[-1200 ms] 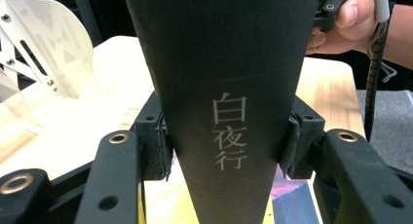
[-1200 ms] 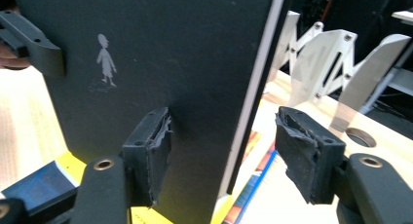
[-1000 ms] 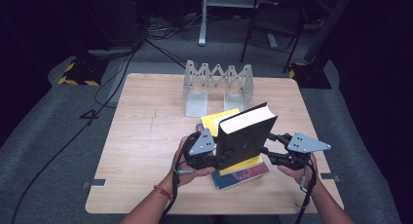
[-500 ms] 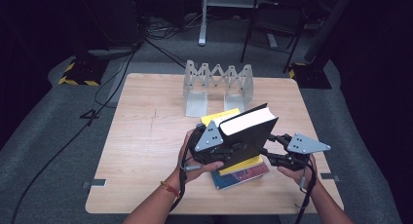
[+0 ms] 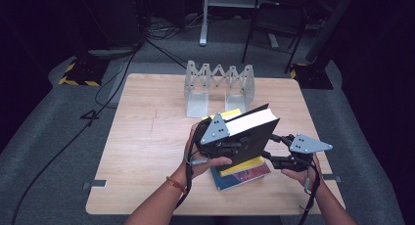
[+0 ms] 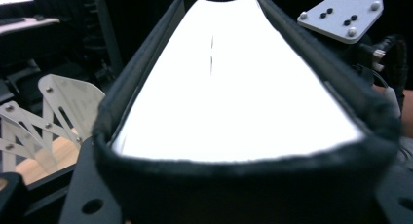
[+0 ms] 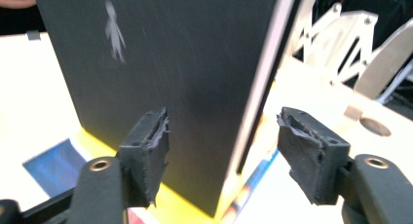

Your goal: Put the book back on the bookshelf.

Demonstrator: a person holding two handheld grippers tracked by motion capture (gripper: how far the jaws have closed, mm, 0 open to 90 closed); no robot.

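A thick black hardcover book [image 5: 249,137] stands tilted on its lower edge over a yellow book [image 5: 242,166], which lies on a blue one [image 5: 242,178]. My left gripper [image 5: 234,146] is shut on the black book at its left end. In the left gripper view the white page block [image 6: 234,87] runs away from that gripper [image 6: 243,195]. My right gripper [image 5: 270,149] sits at the book's right side. Its jaws have just been opening. In the right gripper view the pads [image 7: 148,146] stand apart, with the book's lower corner [image 7: 185,63] between them untouched.
A grey metal accordion rack [image 5: 220,80] stands at the back of the wooden table [image 5: 147,137], behind the books. Chairs, stands and cables surround the table on the dark floor. The table's left half is bare wood.
The left hand has lifted the black book's left end, so it leans more. The right gripper's jaws now stand wider, and that hand has stayed in place.
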